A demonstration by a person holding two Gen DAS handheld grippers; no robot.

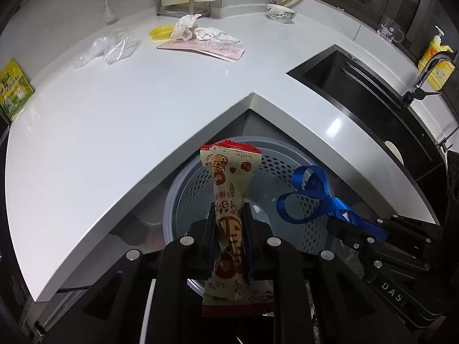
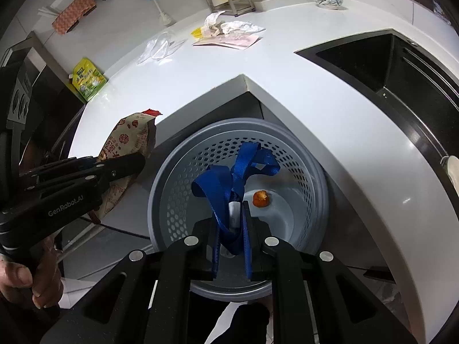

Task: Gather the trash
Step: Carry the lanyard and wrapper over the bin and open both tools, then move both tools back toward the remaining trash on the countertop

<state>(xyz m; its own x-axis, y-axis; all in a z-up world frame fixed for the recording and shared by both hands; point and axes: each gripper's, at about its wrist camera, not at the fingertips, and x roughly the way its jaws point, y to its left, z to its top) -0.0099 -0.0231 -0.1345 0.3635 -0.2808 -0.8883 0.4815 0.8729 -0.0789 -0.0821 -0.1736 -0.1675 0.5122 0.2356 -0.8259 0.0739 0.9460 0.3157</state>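
My left gripper (image 1: pixel 230 215) is shut on a red and cream snack wrapper (image 1: pixel 229 177), which stands upright over the grey perforated bin (image 1: pixel 183 183) under the counter corner. My right gripper (image 2: pixel 233 212) is shut on a blue lanyard strap (image 2: pixel 238 169), held above the same bin (image 2: pixel 172 177). An orange scrap of food (image 2: pixel 260 198) lies on the bin's floor. The right wrist view shows the left gripper (image 2: pixel 142 160) with the wrapper (image 2: pixel 129 140) at the bin's left rim. In the left wrist view the right gripper (image 1: pixel 332 225) holds the strap (image 1: pixel 309 197) at the right.
On the white counter (image 1: pixel 114 114) lie crumpled tissue (image 1: pixel 186 27), clear plastic film (image 1: pixel 110 47), a pink sheet (image 1: pixel 206 50), a yellow lid (image 1: pixel 159 32) and a green pouch (image 1: pixel 13 89). A black sink (image 1: pixel 358 86) is at the right. A bowl (image 1: pixel 281 13) stands behind.
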